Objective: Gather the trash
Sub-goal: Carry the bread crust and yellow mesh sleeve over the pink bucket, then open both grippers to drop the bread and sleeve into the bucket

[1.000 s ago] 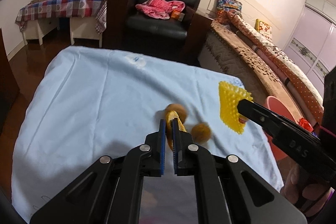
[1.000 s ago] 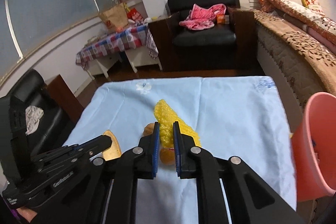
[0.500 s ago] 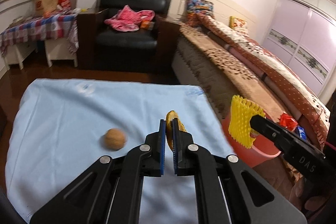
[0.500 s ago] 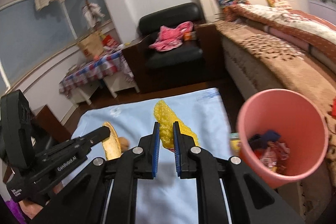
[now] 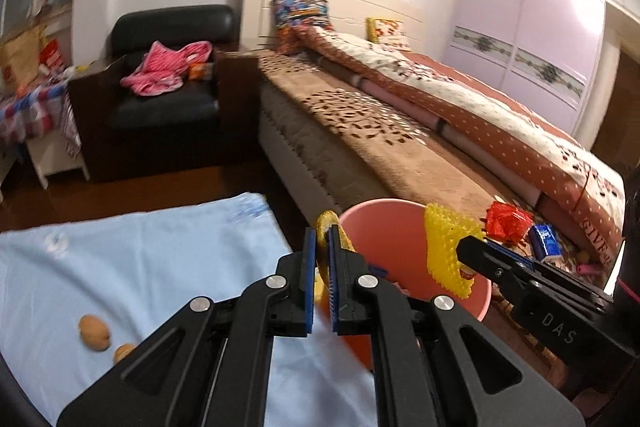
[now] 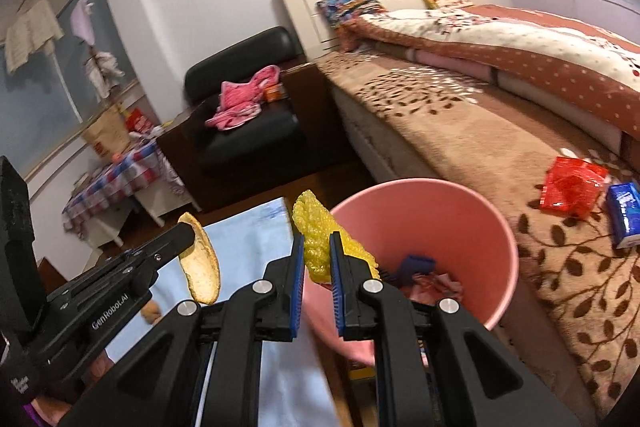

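My left gripper is shut on a curved yellow-brown peel, held at the near rim of the pink bin. In the right wrist view the peel hangs from the left gripper just left of the bin. My right gripper is shut on a yellow foam net over the bin's near edge. The left wrist view shows that net over the bin's right side. Trash lies inside the bin.
The blue-clothed table is at the lower left with two walnuts on it. A bed with a brown blanket runs along the right, bearing a red wrapper and a blue packet. A black armchair stands behind.
Both grippers have swung right from over the table to the pink bin, carrying the peel and the foam net. The walnuts stayed on the cloth.
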Motion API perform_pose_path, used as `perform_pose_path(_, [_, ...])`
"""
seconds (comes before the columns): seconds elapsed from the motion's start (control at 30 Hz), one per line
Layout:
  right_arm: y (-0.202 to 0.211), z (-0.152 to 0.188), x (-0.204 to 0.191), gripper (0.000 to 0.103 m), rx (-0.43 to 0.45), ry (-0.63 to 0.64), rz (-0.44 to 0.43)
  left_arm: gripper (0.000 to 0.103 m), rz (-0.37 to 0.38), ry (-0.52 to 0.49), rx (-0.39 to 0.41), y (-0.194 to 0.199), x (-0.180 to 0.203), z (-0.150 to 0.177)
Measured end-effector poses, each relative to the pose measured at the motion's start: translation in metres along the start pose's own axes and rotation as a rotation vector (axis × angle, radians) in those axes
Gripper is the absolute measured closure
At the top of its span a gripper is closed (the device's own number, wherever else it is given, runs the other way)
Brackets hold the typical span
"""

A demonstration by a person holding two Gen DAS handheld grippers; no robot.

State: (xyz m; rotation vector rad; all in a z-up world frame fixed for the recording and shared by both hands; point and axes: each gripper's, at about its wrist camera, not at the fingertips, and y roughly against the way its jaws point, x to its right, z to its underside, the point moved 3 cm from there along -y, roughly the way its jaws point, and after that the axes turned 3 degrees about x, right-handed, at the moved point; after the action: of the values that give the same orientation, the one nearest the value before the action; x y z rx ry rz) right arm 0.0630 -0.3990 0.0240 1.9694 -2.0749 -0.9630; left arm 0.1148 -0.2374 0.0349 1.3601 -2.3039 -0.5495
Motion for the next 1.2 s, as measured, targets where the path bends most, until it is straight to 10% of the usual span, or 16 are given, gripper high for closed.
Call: perform_pose_path(1.2, [-0.051, 0.019, 0.075, 0.091, -0.089, -0.068, 0.125, 0.098, -0.008, -0.122, -0.121, -0.105, 0.057, 0.029])
